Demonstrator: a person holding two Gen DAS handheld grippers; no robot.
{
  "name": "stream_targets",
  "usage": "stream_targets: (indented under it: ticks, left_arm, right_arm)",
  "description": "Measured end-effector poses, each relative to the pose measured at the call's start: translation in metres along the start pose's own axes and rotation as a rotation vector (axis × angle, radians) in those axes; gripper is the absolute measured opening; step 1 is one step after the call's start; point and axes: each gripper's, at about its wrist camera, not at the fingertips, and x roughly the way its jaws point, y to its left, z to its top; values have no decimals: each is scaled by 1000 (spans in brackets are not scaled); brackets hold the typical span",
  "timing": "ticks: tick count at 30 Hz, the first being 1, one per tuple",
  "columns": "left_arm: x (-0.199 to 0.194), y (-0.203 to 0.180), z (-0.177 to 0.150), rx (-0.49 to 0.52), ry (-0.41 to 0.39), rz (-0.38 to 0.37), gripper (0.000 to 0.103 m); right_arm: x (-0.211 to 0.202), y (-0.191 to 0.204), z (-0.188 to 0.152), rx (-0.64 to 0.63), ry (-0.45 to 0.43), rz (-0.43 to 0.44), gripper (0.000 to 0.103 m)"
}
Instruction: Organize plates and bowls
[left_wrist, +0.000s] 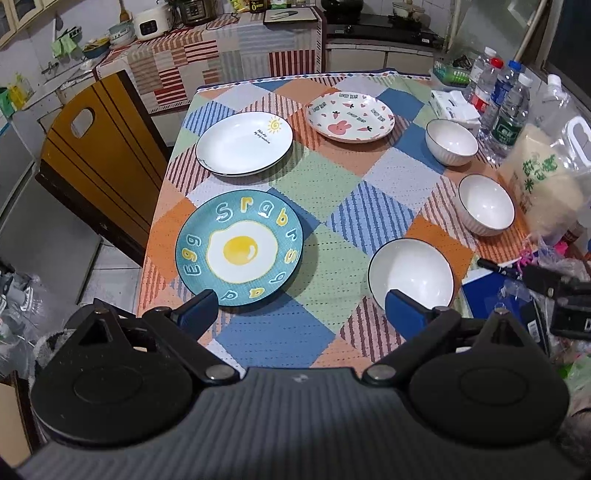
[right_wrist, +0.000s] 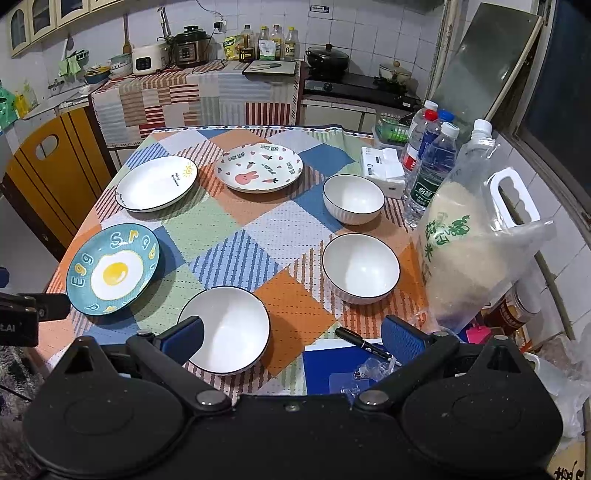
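Note:
Three plates lie on the patchwork tablecloth (left_wrist: 314, 177): a teal egg plate (left_wrist: 239, 247) (right_wrist: 112, 269) at the near left, a white sun plate (left_wrist: 244, 143) (right_wrist: 157, 182) behind it, and a pink rabbit plate (left_wrist: 350, 116) (right_wrist: 258, 168) at the back. Three white bowls stand in a line down the right: near (left_wrist: 412, 275) (right_wrist: 225, 328), middle (left_wrist: 487, 205) (right_wrist: 361, 267) and far (left_wrist: 451, 141) (right_wrist: 353, 199). My left gripper (left_wrist: 301, 314) is open and empty, above the near table edge between the egg plate and the near bowl. My right gripper (right_wrist: 295, 341) is open and empty, with its left finger (right_wrist: 184, 339) over the near bowl.
A bag of rice (right_wrist: 476, 236) and several water bottles (right_wrist: 432, 170) stand along the right edge, with a tissue pack (right_wrist: 382, 170) behind. A pen (right_wrist: 365, 347) lies on a blue folder (right_wrist: 332, 365) at the near right. A yellow chair (left_wrist: 96, 155) stands left of the table.

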Motion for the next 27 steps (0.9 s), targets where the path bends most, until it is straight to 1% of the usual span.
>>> stream_targets:
  ticks: [1, 3, 6, 12, 18, 22, 27]
  left_arm:
    - [1, 1, 0, -11, -9, -3, 98]
    - [2, 3, 1, -26, -18, 17, 98]
    - [3, 3, 1, -11, -16, 23, 98]
    - [4, 4, -3, -9, -7, 8, 99]
    - [3, 6, -9, 1, -16, 23, 99]
    - [6, 10, -12, 0, 11, 52, 99]
    - [3, 16, -14, -23, 7, 14, 99]
  right_arm:
    - [0, 1, 0, 0, 2, 2, 103]
    - [-1, 3, 1, 1, 2, 8, 103]
    - [-2, 7, 2, -11, -5, 11, 103]
    - [-1, 13, 3, -26, -9, 9, 103]
    - [1, 12, 1, -21, -6, 2, 103]
    - [3, 10, 0, -14, -3, -6, 103]
    - [3, 7, -1, -9, -1, -11, 103]
